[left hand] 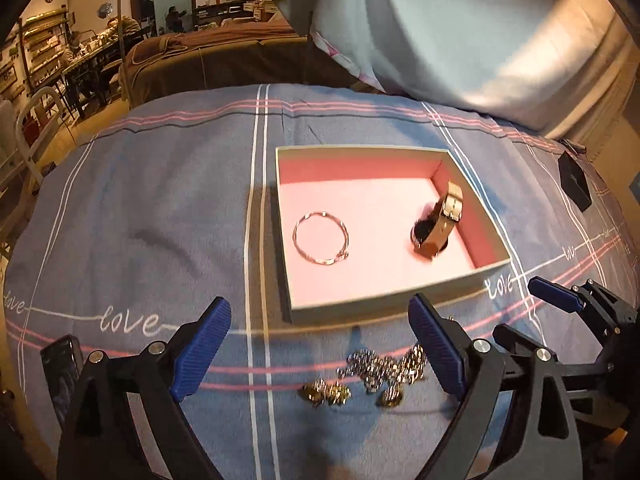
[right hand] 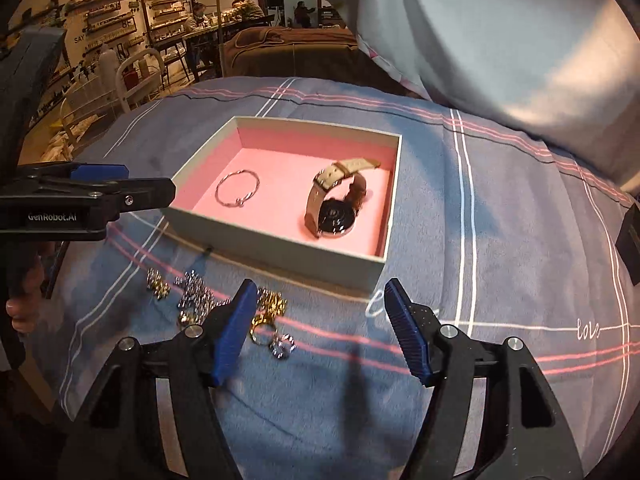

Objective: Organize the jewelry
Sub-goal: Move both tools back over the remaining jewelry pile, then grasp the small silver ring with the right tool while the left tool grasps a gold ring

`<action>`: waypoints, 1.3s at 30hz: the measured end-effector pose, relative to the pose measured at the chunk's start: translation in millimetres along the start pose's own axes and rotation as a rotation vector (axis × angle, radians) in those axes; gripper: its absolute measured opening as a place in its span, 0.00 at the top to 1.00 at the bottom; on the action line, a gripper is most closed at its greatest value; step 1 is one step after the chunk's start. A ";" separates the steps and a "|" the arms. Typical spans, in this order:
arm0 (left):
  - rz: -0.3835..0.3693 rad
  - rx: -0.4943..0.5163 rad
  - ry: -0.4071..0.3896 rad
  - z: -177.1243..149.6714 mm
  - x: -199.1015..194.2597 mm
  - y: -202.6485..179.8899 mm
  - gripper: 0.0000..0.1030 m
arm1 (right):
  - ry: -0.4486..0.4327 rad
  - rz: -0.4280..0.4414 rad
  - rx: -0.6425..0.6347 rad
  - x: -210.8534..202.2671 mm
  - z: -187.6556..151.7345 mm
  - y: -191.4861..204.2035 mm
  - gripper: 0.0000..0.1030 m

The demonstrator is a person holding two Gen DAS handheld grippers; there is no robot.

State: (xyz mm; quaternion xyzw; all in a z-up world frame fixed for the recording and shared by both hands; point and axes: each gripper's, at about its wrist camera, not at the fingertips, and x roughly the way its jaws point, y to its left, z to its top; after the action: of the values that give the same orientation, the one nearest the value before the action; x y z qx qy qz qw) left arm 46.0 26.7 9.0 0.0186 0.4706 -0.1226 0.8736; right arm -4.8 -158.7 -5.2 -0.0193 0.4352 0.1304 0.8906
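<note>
An open box with a pink lining (left hand: pixel 384 151) lies on a blue striped bedspread. Inside it are a thin silver bracelet (left hand: pixel 320 238) on the left and a tan-strapped watch (left hand: pixel 438 224) on the right. Several gold and silver rings (left hand: pixel 372 372) lie loose on the cloth in front of the box. My left gripper (left hand: pixel 320 304) hangs open above those rings, holding nothing. In the right wrist view the box (right hand: pixel 280 252), bracelet (right hand: pixel 238 188), watch (right hand: pixel 334 200) and rings (right hand: pixel 192 296) show again. My right gripper (right hand: pixel 320 284) is open and empty, with a gold ring (right hand: pixel 262 332) by its left finger.
A small black object (left hand: pixel 574 182) sits on the bedspread right of the box. A pale blue duvet (left hand: pixel 460 32) is heaped behind. A dark flat device (left hand: pixel 60 372) lies at the near left. The bed's far edge drops toward a room with tables and shelves.
</note>
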 end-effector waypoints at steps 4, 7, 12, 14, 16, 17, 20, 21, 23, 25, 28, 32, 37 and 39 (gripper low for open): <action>0.012 -0.007 0.061 -52.2 5.1 7.3 0.14 | 0.043 0.036 -0.011 14.1 -26.3 10.6 0.53; 0.013 0.007 0.089 -70.1 9.7 7.4 0.14 | 0.054 0.045 -0.031 27.7 -26.7 16.0 0.68; 0.010 0.014 0.091 -72.1 15.2 6.9 0.14 | 0.043 0.056 -0.040 37.9 -18.2 15.0 0.71; 0.013 0.020 0.093 -71.1 17.4 6.7 0.14 | 0.047 0.057 -0.035 36.2 -18.4 12.4 0.82; 0.010 0.022 0.096 -71.5 19.5 7.6 0.14 | 0.050 0.043 -0.043 33.6 -21.0 12.2 0.82; 0.013 0.023 0.099 -71.2 21.2 7.3 0.14 | 0.047 0.034 -0.041 31.4 -22.5 11.3 0.82; 0.024 0.041 0.100 -69.4 25.3 4.1 0.15 | 0.043 0.027 -0.012 26.7 -26.6 6.2 0.82; 0.032 0.055 0.097 -68.9 26.2 2.8 0.15 | 0.042 0.027 -0.006 25.6 -28.2 5.1 0.82; 0.051 0.079 0.094 -66.6 29.4 2.4 0.19 | 0.045 0.033 -0.002 24.4 -30.0 3.6 0.82; 0.044 0.091 0.095 -62.4 34.6 2.9 0.26 | 0.046 0.034 0.004 24.1 -30.7 2.6 0.82; 0.019 0.124 0.085 -58.9 36.8 -1.6 0.30 | 0.049 0.037 0.004 24.8 -31.1 3.8 0.82; 0.016 0.130 0.095 -59.8 34.0 -0.8 0.30 | 0.048 0.037 0.003 24.3 -30.5 5.3 0.82; 0.073 0.084 0.096 -62.5 24.1 20.6 0.30 | 0.050 0.051 0.003 25.9 -30.4 5.9 0.82; 0.095 0.084 0.103 -60.5 30.2 22.6 0.30 | 0.045 0.052 0.003 26.5 -29.6 7.0 0.82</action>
State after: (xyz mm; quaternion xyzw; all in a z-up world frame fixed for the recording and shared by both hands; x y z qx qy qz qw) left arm 17.7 51.7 -51.5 0.0839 0.5080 -0.0997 0.8514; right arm -13.7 -150.6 -43.7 -0.0097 0.4556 0.1526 0.8770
